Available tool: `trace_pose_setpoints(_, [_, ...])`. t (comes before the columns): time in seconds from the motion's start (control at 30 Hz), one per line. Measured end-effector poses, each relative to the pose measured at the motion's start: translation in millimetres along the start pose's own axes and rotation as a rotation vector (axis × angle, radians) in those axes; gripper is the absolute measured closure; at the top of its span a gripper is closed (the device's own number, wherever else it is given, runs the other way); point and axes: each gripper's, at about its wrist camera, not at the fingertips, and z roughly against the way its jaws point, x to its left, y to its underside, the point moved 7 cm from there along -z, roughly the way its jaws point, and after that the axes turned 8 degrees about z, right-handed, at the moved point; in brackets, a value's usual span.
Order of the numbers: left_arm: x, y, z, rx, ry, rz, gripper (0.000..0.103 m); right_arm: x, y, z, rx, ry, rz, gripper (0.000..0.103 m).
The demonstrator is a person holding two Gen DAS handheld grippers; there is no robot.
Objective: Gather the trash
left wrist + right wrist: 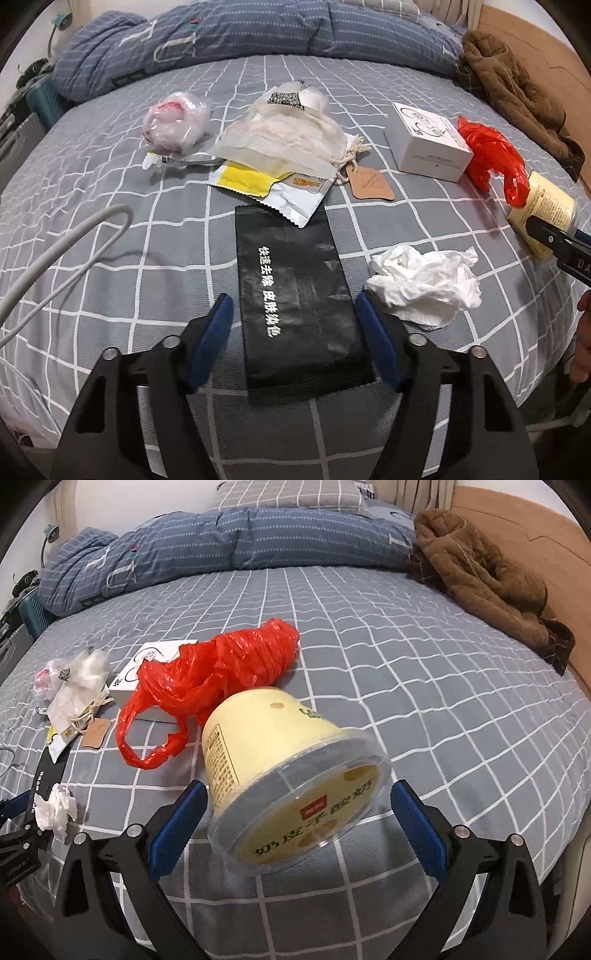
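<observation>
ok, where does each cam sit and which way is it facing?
Left wrist: on the left gripper, angled down along its blue fingers at a black pouch on the bed, tissue beside it; the fingers straddle the pouch, apart from it. A bit of hand shows at the right edge.
Right wrist: on the right gripper, angled down at a tipped yoghurt tub between its open fingers.
Shared: tub, red bag, white box, tissue, pouch, each other's gripper.
</observation>
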Motion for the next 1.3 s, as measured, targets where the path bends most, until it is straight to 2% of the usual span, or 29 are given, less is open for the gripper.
trace_pose_setpoints(0.03, [0,0,-1,0.002,0.001,0.003,0.044,1,0,-1,0.002,-0.005,-0.004,0.008])
trace_pose_setpoints(0.17, [2,-1,-2,0.0,0.007,0.007,0.051,3,-1,-3,0.005,-0.013,-0.012,0.008])
trace_pose_setpoints(0.2, [2,0,-2,-0.002,0.006,0.004,0.051,3,-1,-3,0.004,-0.01,-0.012,0.013])
trace_pose_setpoints(0.23, [1,0,-1,-0.005,0.003,0.001,0.053,4,-1,-4,0.008,-0.01,-0.014,0.013])
trace_pose_setpoints(0.47, [2,0,0,-0.009,0.007,-0.002,0.058,4,-1,-5,0.009,-0.023,-0.024,0.015])
trace_pose_setpoints(0.83, [9,-7,18,-0.04,0.012,0.01,0.06,7,-12,17,-0.037,-0.004,-0.027,0.015])
trace_pose_setpoints(1.3, [26,-16,69,-0.114,0.032,0.026,0.06,21,-18,58,-0.1,0.005,-0.026,0.015])
